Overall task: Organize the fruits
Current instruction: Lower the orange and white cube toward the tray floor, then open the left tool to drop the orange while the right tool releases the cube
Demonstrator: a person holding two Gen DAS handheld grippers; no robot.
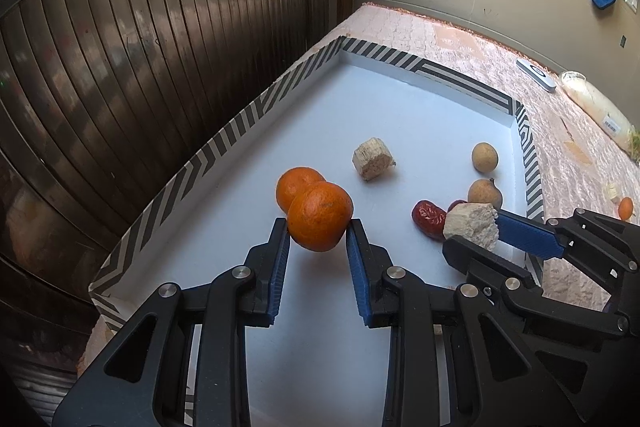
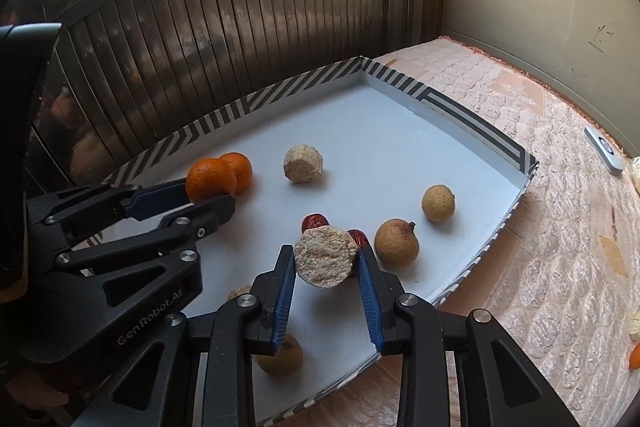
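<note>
The left gripper (image 1: pixel 319 223) is holding an orange (image 1: pixel 319 215) just above the tray (image 1: pixel 248 115), its jaws clamped on the fruit's two sides. A second orange (image 1: pixel 298 185) is sitting on the tray floor directly behind the held one, touching or nearly touching it, so the set-down spot is lying straight ahead of the jaws, by the tray's left wall.

The right gripper (image 2: pixel 326 259) is clamping a pale, crumbly round chunk (image 2: pixel 325 257) over the tray's right half, above two red dates (image 2: pixel 315 221). A matching chunk (image 2: pixel 303 163) is lying further in, ahead and to the left of those jaws; I judge that to be its partner. Three longans (image 2: pixel 396 242) are resting nearby. Both grippers are pointing steeply down, side by side.
</note>
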